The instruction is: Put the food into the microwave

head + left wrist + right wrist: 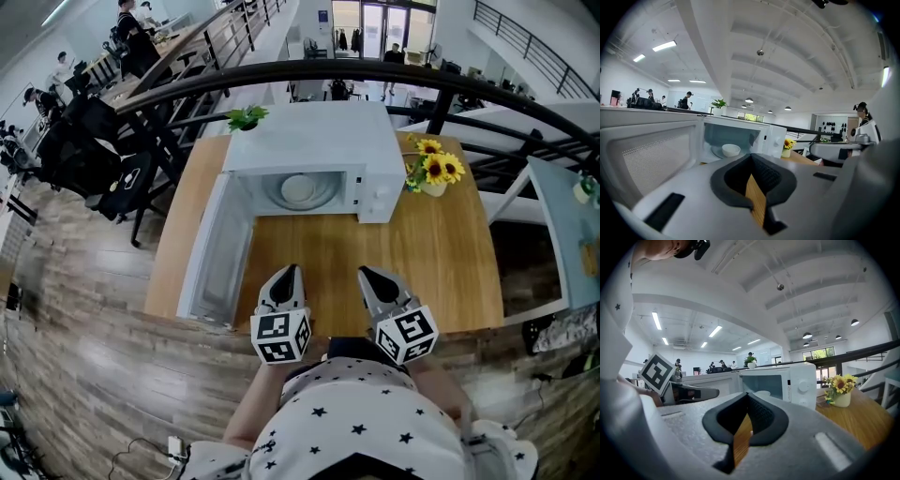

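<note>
The white microwave [309, 141] stands at the back of the wooden table [441, 262] with its door [217, 258] swung wide open to the left. Inside it, a white bowl [300, 188] rests on the glass turntable; the left gripper view shows the bowl [731, 150] too. My left gripper [289, 272] hovers near the table's front edge, shut, with nothing between its jaws. Beside it on the right, my right gripper [367, 274] is also shut and empty. Both point toward the open microwave [787, 380], well short of it.
A vase of sunflowers [436, 169] stands right of the microwave. A small green plant [247, 117] sits at the table's far left corner. A black railing [375, 75] runs behind the table. The open door takes up the table's left side.
</note>
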